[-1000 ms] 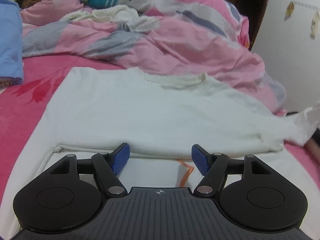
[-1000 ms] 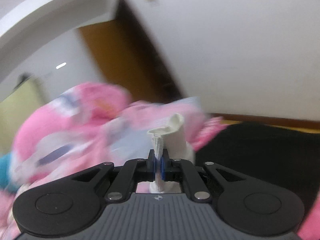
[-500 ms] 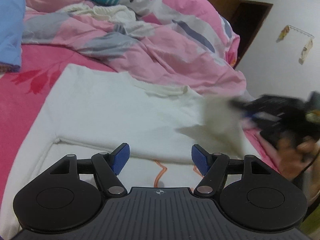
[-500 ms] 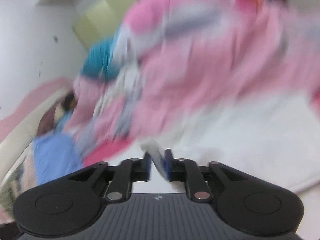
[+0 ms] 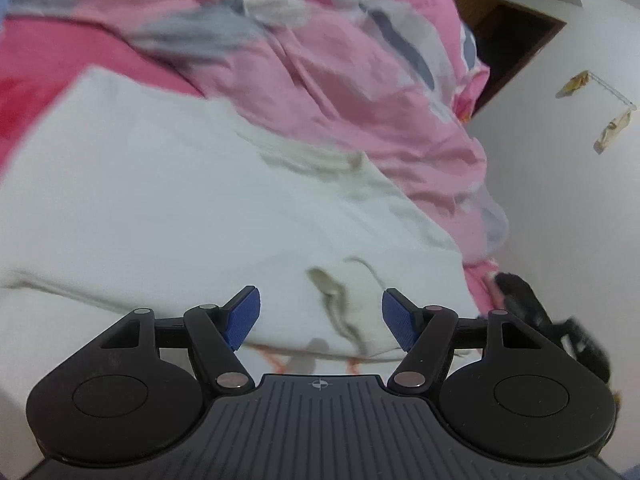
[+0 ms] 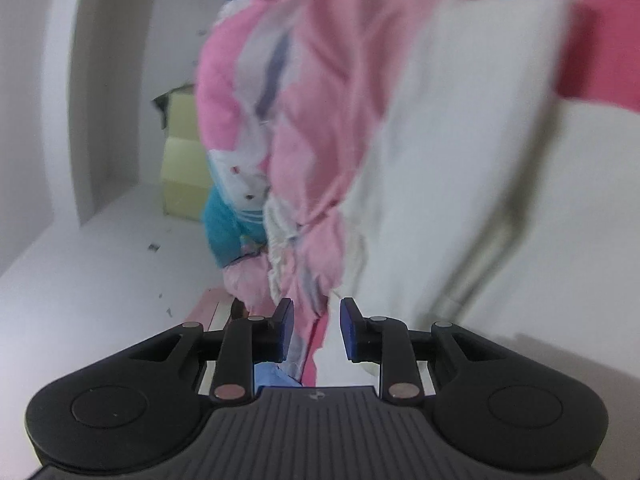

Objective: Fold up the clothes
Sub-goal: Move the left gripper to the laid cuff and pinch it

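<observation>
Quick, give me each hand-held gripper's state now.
Left hand-held gripper: open, holding nothing.
Right hand-held gripper: open, jaws just been opening, nothing between them.

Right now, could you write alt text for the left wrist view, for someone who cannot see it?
A white garment lies spread on a pink bed, one side folded over, with the open left gripper hovering at its near edge and holding nothing. A rumpled pink quilt is heaped behind it, and a white wall stands to the right.
</observation>
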Available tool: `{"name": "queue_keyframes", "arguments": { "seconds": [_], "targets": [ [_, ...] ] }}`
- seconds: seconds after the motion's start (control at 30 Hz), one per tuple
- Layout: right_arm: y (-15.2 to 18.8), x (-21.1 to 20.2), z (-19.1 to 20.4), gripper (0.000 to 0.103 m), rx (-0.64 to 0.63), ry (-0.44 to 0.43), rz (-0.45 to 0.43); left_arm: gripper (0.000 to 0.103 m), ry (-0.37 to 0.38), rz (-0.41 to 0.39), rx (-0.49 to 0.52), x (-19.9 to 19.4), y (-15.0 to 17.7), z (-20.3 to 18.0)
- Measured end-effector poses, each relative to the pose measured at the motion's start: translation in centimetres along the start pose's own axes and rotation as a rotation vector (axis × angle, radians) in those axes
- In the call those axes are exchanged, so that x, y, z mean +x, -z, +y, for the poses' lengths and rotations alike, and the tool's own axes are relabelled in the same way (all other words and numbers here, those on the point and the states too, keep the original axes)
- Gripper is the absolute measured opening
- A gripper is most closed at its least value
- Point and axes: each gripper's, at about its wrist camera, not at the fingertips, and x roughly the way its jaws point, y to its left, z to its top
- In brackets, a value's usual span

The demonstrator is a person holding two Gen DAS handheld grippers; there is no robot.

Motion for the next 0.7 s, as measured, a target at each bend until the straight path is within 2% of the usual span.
{"name": "queue_keyframes", "arguments": {
  "seconds": [0.07,0.2,0.33,0.43,0.5,0.6,0.7],
  "targets": [
    [-0.2,0.2,-0.5,0.027,-0.005,0.032,0.002,0.065,0.000,0.040,-0.003,1.8,-0.1,-0.8],
    [-0.8,0.6,-0.8,0.027,-0.095,0.098,-0.064,0.057,-0.035,0.095,0.011,4.5,0.0,-1.8],
    [-2.0,-0.5,-1.6,0.027,-0.126,0.118,-0.132,0.054,-0.069,0.089,0.039,5.5,0.0,-2.8],
    [-2.5,-0.6,-2.5,0.027,-0.138,0.137,-0.146,0.043,-0.083,0.091,0.060,5.9,0.3,-3.5],
    [-2.8,-0.6,-3.2,0.025,-0.141,0.156,-0.144,0.028,-0.118,0.087,0.087,6.2,0.6,-4.1],
    [-2.8,-1.0,-3.7,0.026,-0.130,0.139,-0.149,0.010,-0.163,0.072,0.113,6.5,0.8,-4.7],
    [-2.9,-1.8,-3.6,0.027,-0.140,0.128,-0.185,0.004,-0.189,0.047,0.107,6.2,0.5,-4.9]
  ]
}}
